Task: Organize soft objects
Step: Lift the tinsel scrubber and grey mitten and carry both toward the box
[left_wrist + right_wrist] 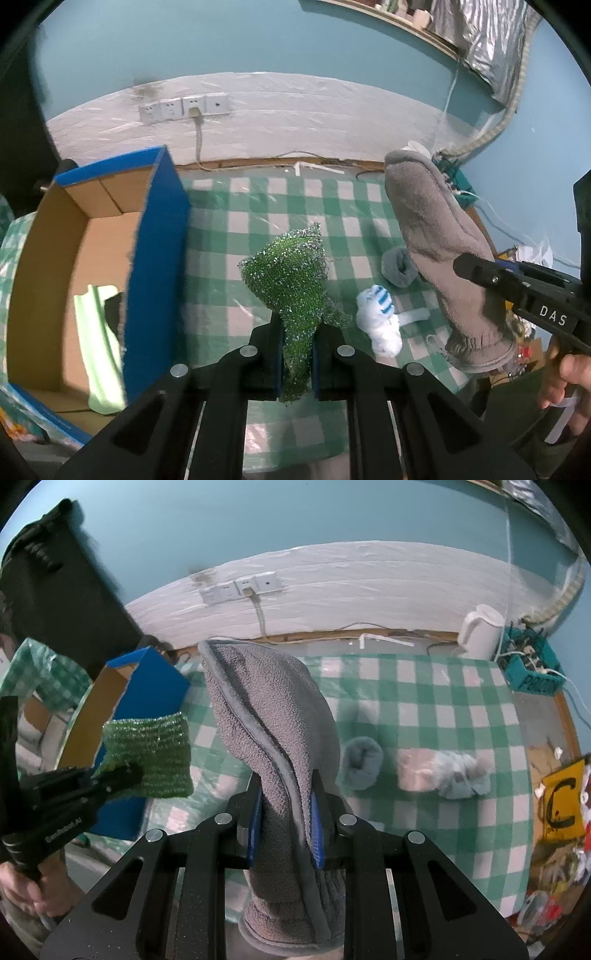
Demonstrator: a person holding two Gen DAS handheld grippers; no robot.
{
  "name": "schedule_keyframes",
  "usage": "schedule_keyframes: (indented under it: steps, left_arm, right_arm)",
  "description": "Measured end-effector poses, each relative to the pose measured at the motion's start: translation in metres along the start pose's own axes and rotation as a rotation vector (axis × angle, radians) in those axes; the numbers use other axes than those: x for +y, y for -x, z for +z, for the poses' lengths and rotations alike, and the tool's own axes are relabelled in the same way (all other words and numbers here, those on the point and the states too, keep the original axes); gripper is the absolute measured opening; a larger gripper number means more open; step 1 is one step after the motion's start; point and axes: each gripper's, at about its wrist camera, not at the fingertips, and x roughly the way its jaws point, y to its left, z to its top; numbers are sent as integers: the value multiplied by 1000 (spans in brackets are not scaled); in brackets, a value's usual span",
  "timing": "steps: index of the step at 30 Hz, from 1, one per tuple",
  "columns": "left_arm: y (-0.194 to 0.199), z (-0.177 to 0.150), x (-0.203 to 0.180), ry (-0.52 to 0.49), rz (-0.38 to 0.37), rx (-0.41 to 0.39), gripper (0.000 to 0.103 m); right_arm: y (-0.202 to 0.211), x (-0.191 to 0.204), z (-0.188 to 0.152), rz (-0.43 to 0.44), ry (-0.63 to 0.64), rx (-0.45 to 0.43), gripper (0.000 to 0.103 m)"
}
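Box (159, 266) left (rolled sock (399, 267) nr)

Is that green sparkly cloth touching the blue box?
Apart. The left wrist view shows the green cloth pinched in the left tool, checked tablecloth visible between it and the blue box.

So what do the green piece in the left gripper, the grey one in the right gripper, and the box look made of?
Green piece: looks like knitted metallic-thread scouring cloth; open loops glint silver.
Grey one: soft fleece or terry, matte nubbly pile, smoother stitched edge binding, possibly a mitt.
Box: cardboard; plain brown inside, blue printed outside, a creased flap.
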Motion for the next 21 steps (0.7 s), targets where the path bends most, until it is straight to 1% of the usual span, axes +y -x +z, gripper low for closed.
schedule_keyframes:
  steps: [15,21]
  left_arm:
    - [34,5,59,93,36,-67,11]
    - [50,6,85,129,70,-101,11]
  right_arm:
    - [-14,63,25,72,97,-1,19]
    - [-19,93,35,97,134,0,20]
